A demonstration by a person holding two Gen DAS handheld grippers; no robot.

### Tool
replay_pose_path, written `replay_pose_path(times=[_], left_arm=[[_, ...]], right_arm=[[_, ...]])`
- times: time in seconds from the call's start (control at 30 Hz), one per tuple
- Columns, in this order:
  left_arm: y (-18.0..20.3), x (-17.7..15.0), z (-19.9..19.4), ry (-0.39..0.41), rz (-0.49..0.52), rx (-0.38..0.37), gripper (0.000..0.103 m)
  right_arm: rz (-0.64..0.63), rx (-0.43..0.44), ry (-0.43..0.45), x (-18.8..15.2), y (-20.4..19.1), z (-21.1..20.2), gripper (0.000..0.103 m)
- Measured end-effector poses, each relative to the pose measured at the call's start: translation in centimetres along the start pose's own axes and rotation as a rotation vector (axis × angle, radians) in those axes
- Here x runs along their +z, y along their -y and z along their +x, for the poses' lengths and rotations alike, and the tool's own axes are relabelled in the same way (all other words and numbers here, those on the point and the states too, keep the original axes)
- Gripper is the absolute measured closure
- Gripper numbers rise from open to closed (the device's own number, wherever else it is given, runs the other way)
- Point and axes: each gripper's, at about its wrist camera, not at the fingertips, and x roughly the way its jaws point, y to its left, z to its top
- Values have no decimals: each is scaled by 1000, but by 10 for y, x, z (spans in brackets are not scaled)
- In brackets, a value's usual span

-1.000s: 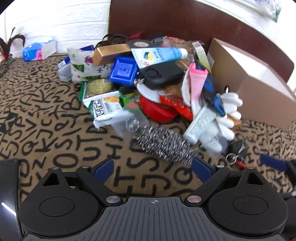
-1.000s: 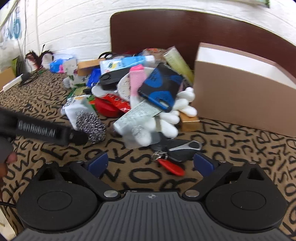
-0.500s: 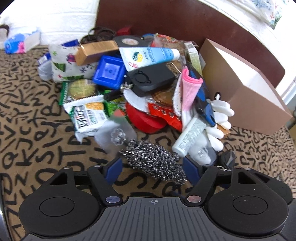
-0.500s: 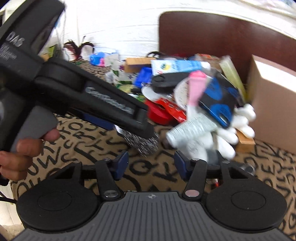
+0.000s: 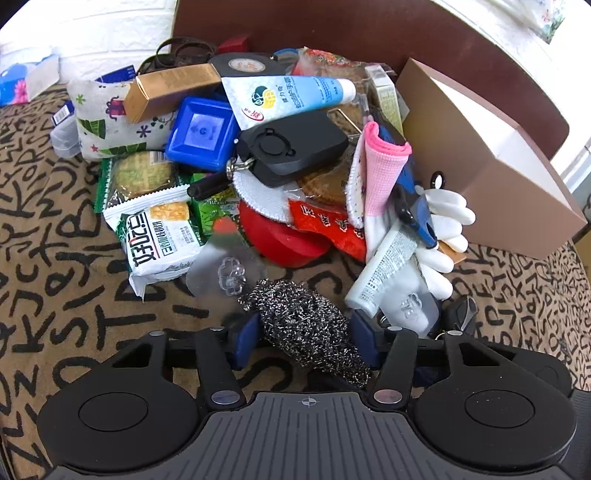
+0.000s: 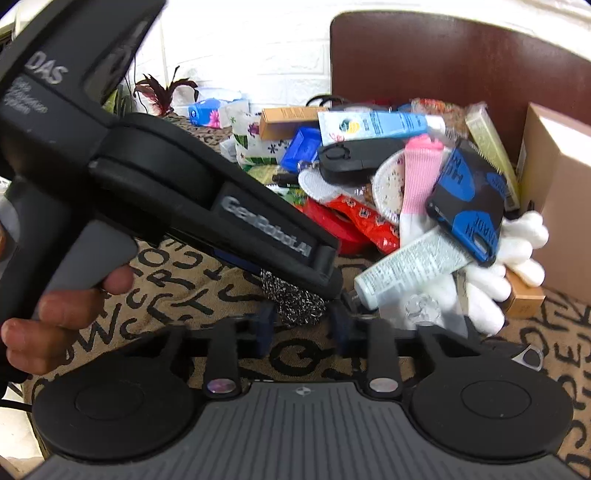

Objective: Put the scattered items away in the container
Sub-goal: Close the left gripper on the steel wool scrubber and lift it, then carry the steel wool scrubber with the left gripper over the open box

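A steel wool scourer point(image 5: 306, 325) lies on the letter-print cloth at the near edge of a heap of items. My left gripper point(image 5: 304, 341) has its blue pads on both sides of the scourer, closed against it. The scourer also shows in the right wrist view point(image 6: 295, 299), under the left tool's body point(image 6: 221, 206). My right gripper point(image 6: 303, 328) is partly closed and empty, just behind the scourer. The brown cardboard box point(image 5: 480, 147) stands to the right of the heap.
The heap holds a blue tube point(image 5: 291, 96), a black case point(image 5: 291, 144), a blue box point(image 5: 203, 133), snack packets point(image 5: 155, 236), a pink-and-white glove point(image 5: 384, 177), a white tube point(image 5: 384, 269) and a red lid point(image 5: 284, 240). A brown headboard point(image 5: 332, 29) stands behind.
My left gripper moved forward and closed its pads onto the scourer. My right gripper swung left toward the scourer and narrowed its jaws.
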Motion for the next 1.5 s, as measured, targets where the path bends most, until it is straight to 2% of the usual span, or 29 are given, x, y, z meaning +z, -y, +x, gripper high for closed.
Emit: replay_pose_path(times=[0.1,0.13,0.17,0.23,0.5,0.87,1.03,1.3,1.4,1.5], left_arm=[[-2,-1,1,-5,-19,-1,32],[-2,-2,3,-18,-18,-3,37],[-2,-2,2,-21,-16,1,51],[1,-3,-3,-12,-5,5,54],[28,-9,-35,41,43,-21,56],[83,9,-87,167,164,-83,56],[111,26,-101,217,240,-102,56],[157,77,-110,267,315,-193,56],[176,98,-108,294,340,-224,56],[189,119,-96,284,340,-254,56]], right_arm=[[14,10,-3,0,2,0,74],[11,9,-4,-1,1,-1,75],[11,9,-4,-2,1,-3,82],[18,12,6,-2,1,-8,84],[-2,-11,90,-9,-1,-50,85],[-32,-86,284,3,5,-120,86],[-42,-133,357,14,16,-144,85],[-56,-243,438,49,47,-173,85],[-60,-294,457,65,61,-177,85],[-47,-330,457,80,79,-172,85]])
